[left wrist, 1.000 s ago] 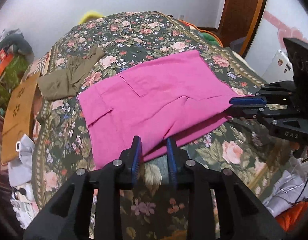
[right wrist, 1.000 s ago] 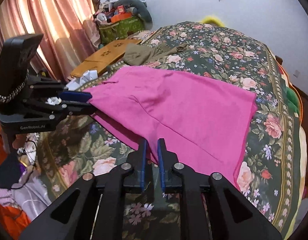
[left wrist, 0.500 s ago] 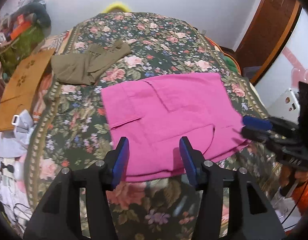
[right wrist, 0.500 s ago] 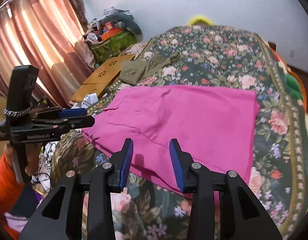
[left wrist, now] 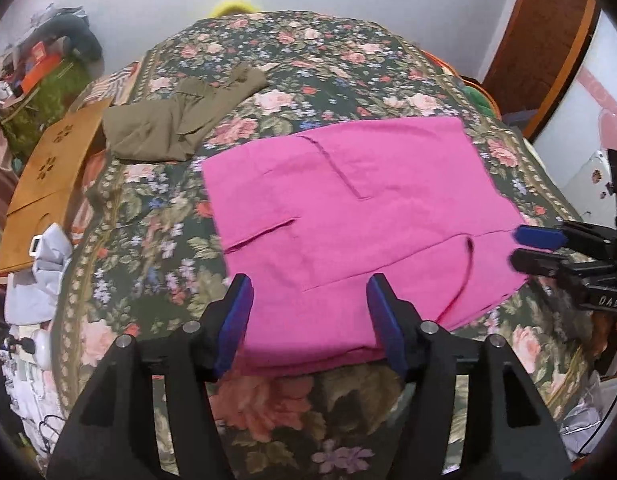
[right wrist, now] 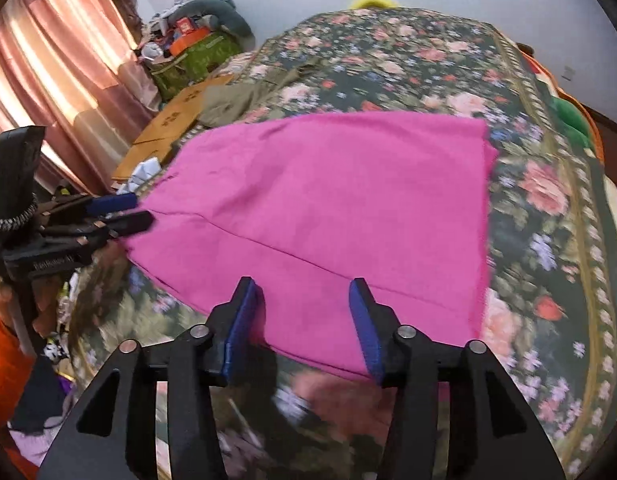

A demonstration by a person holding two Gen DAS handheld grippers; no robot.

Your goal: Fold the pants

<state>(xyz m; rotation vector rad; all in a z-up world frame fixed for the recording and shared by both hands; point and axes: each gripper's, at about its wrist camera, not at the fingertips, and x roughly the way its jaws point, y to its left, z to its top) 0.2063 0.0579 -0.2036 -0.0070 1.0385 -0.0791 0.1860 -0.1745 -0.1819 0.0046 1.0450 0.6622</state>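
Pink pants [left wrist: 348,216] lie folded flat on the floral bedspread [left wrist: 308,60], their near edge toward me. My left gripper [left wrist: 310,312] hovers over that near edge. Its jaws are opening, and the pink cloth seen between them is not pressed by the pads. In the right wrist view the pink pants [right wrist: 340,200] fill the middle. There my right gripper [right wrist: 304,320] stands over the near hem, its jaws also opening and its pads off the cloth. Each gripper shows in the other's view: right gripper [left wrist: 536,249], left gripper [right wrist: 122,212], both at the cloth's side corners.
Olive pants [left wrist: 176,120] lie bunched at the bed's far left. A brown cardboard sheet [left wrist: 48,176] and white cloth [left wrist: 40,264] lie beside the bed. Curtains [right wrist: 48,92] and a cluttered green box [right wrist: 192,56] stand to the left, a wooden door [left wrist: 548,40] to the right.
Both grippers went from nearly shut on the pink pants' near edge to open, letting it go. The cloth now lies flat, and both grippers have rolled and sunk a little.
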